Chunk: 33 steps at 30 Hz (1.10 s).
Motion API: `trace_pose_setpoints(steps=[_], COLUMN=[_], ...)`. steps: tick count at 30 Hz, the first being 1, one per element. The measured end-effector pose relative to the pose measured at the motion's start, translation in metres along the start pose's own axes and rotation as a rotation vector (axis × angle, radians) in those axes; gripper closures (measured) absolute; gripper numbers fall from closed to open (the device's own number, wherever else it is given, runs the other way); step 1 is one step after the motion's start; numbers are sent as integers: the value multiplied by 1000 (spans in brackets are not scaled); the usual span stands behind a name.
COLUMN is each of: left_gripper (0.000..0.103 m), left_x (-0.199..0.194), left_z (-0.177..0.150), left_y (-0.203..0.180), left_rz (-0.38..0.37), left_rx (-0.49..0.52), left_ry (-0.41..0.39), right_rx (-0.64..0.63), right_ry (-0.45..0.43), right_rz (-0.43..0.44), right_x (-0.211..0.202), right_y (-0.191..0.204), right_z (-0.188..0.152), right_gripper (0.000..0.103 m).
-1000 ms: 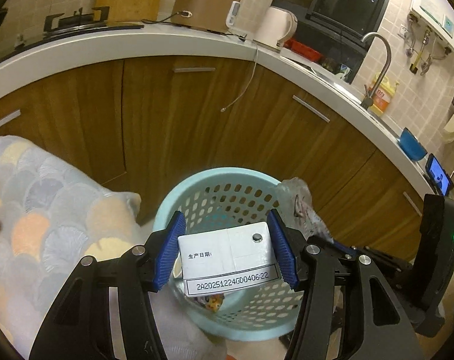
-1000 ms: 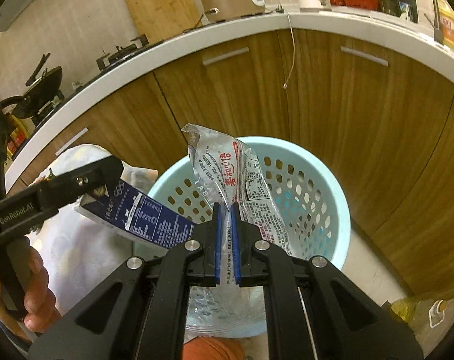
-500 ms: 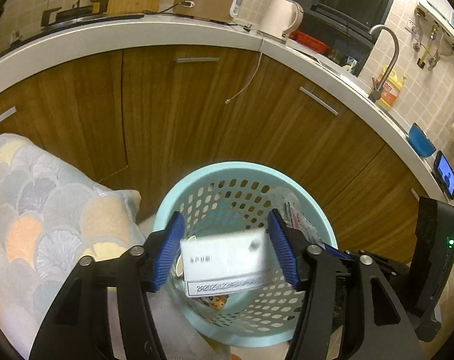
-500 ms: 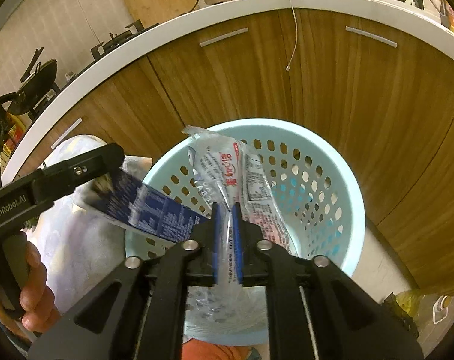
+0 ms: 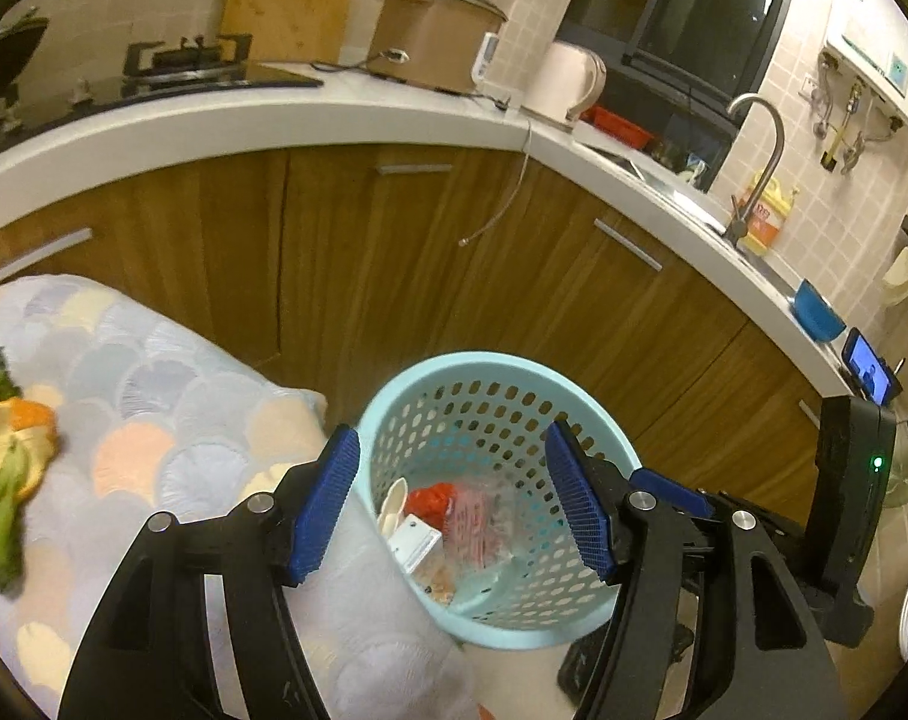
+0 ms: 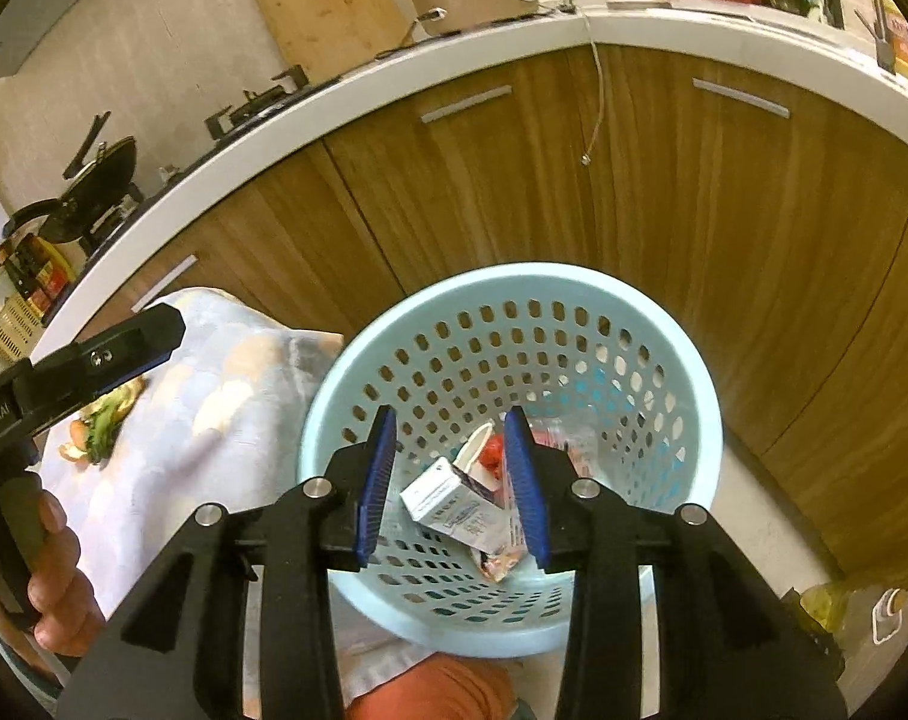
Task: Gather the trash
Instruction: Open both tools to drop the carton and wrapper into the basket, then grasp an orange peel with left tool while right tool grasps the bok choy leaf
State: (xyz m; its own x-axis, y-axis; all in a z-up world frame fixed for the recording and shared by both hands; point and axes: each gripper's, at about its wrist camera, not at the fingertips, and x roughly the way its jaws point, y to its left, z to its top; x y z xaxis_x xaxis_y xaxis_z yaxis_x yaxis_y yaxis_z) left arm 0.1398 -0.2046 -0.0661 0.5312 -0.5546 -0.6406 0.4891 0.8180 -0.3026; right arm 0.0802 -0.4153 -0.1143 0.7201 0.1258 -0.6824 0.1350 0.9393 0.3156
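A light blue perforated trash basket (image 5: 496, 372) (image 6: 574, 294) stands on the floor against the wooden cabinets. Inside lie a white milk carton (image 6: 454, 495) (image 5: 414, 543), a clear printed plastic wrapper (image 5: 484, 519) (image 6: 565, 441), a red scrap (image 5: 432, 498) and a white spoon (image 5: 392, 501). My left gripper (image 5: 454, 507) is open and empty above the basket's near rim. My right gripper (image 6: 450, 483) is open and empty above the basket. Fruit peel and greens (image 5: 6, 456) (image 6: 102, 420) lie on the cloth-covered table.
A table with a pastel scale-patterned cloth (image 5: 171, 420) (image 6: 213, 420) stands left of the basket. The curved white counter (image 5: 273, 120) carries a rice cooker (image 5: 435, 39), kettle (image 5: 565, 84), stove (image 5: 183, 57) and sink tap (image 5: 760, 162). The left gripper's body (image 6: 81, 366) shows in the right wrist view.
Both grippers opened. The carton dropped from the left gripper and the wrapper from the right gripper into the basket. Both grippers have pulled back and up.
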Motion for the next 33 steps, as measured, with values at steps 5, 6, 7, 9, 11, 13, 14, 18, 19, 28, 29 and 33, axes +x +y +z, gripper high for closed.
trace_pose_setpoints(steps=[5,6,7,9,11,13,14,18,19,28,29,33], left_gripper=[38,37,37,37,37,37,37,37,37,37,37,37], left_x=[-38,-50,-59,-79,-98,-121,-129,-167,-173,-199,-194,-170], left_z=[-4,-4,-4,-5,-7,-11,-12,-26,-28,-60,-62,-71], left_y=[21,29,36,51,65,85,92,136,144,227,233,254], left_rz=[21,32,41,67,94,140,155,249,264,341,340,339], left_rx=[-38,-55,-67,-93,-117,-147,-159,-237,-253,-433,-455,-532], left_ry=[-62,-84,-100,-133,-164,-196,-206,-249,-254,-233,-211,-153], right_rx=[-73,-89,-106,-145,-181,-209,-225,-283,-296,-371,-372,-340], right_ry=[-41,-48,-54,-61,-61,-57,-54,-26,-18,0,-3,-13], right_rz=[44,52,61,86,113,136,148,197,209,298,309,331], right_x=[-15,-16,-18,-19,-18,-14,-11,4,8,41,47,66], right_y=[41,49,58,80,104,125,137,179,188,272,280,291], right_z=[3,3,4,4,3,1,-1,-10,-12,-28,-30,-34], right_gripper=[69,69,69,69,69,69,69,69,69,69,69,69])
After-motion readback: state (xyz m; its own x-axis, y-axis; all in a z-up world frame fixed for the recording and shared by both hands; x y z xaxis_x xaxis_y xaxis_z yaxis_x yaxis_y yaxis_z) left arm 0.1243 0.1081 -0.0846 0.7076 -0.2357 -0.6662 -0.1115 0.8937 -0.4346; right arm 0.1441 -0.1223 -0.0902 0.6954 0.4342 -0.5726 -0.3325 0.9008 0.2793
